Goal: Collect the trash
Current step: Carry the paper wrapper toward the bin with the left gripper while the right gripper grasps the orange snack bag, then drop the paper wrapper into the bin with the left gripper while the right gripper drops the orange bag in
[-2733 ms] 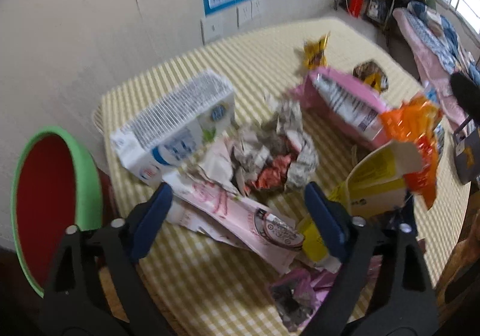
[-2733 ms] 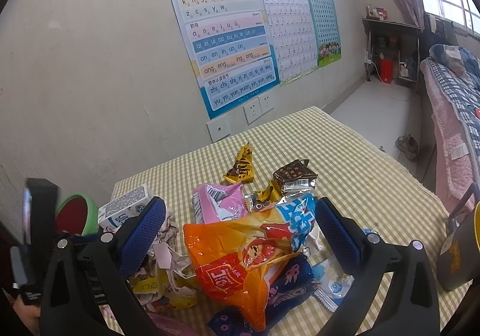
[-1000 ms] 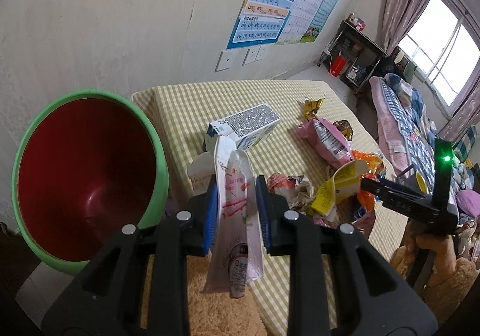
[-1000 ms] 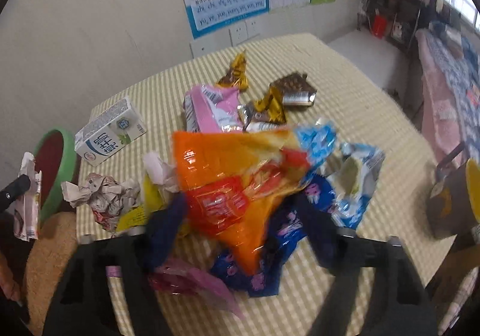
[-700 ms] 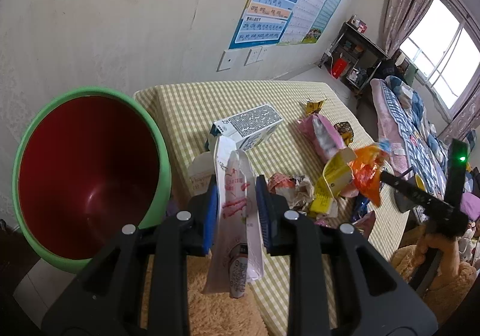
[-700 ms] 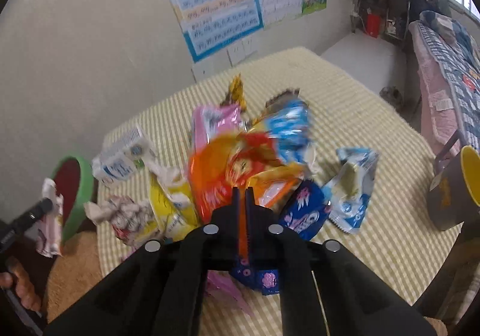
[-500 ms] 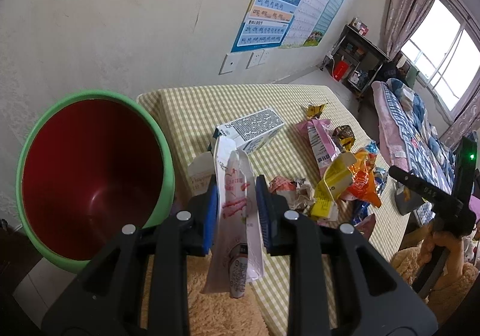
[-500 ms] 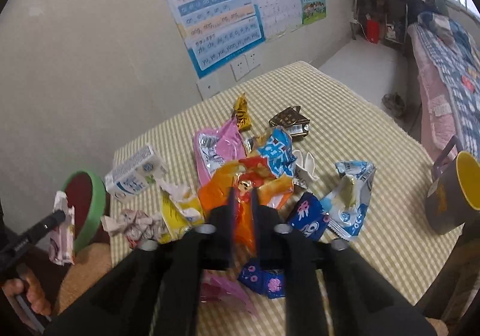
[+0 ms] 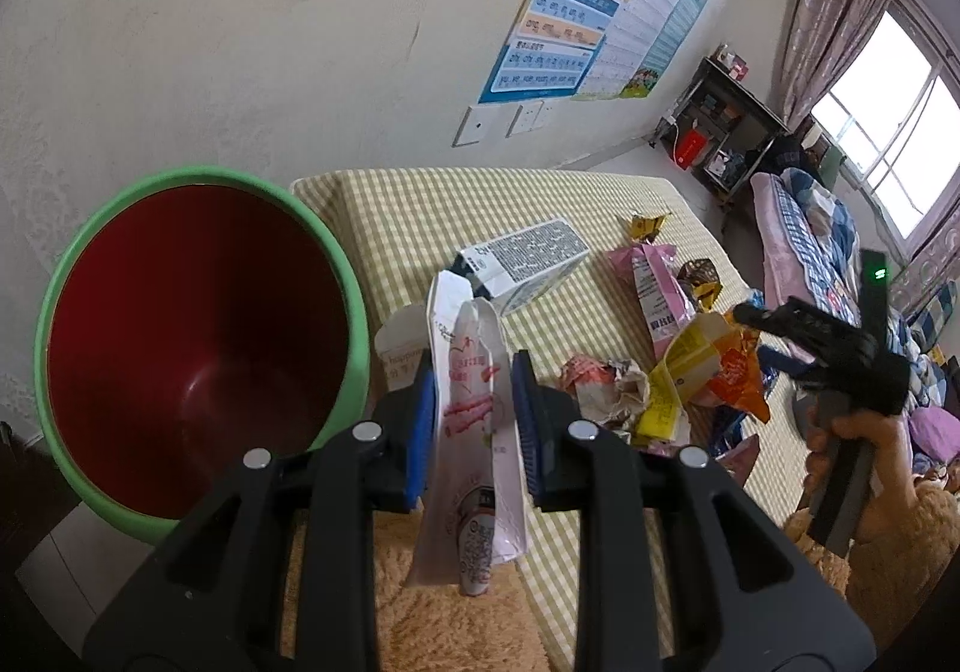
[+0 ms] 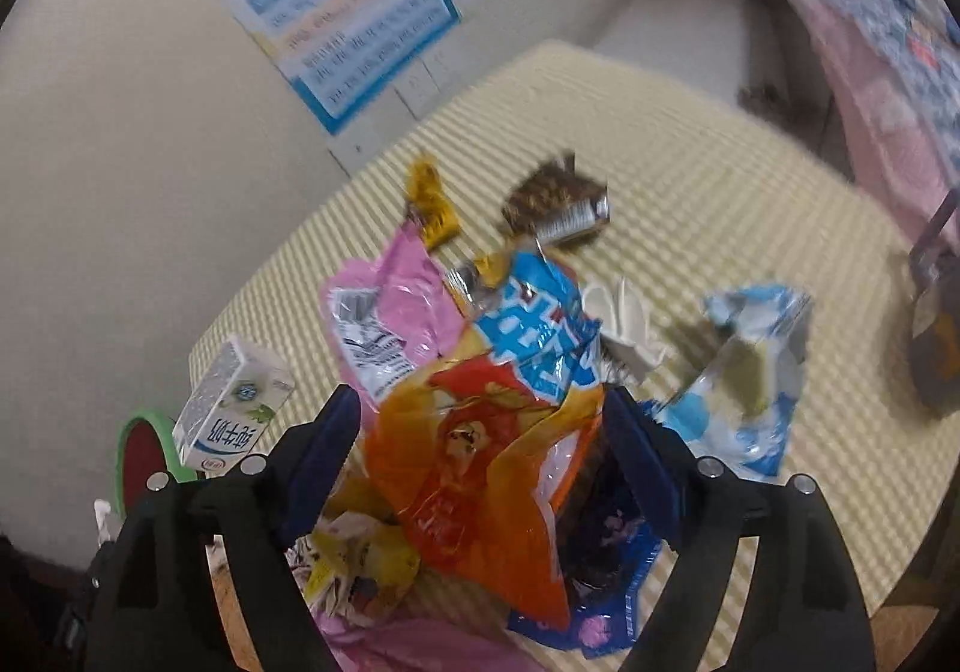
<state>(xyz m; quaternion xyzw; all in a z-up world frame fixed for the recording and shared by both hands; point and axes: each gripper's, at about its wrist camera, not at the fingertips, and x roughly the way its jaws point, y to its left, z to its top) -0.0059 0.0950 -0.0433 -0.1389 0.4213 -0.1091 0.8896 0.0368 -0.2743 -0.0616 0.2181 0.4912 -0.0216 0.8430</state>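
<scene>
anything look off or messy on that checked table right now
Yes: torn, crumpled wrappers litter the checked table, an orange snack bag heaped over others and a milk carton tipped on its side. The bin beside the table looks empty, so none of it is binned yet.

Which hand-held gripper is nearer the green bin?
Left. The left hand-held gripper, shut on a pink-and-white wrapper, sits beside the green bin. The right hand-held gripper, jaws opening, is over the table's orange bag.

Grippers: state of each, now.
Left gripper: shut on the pink-and-white wrapper.
Right gripper: jaws opening, the orange bag between them, not pressed.
</scene>
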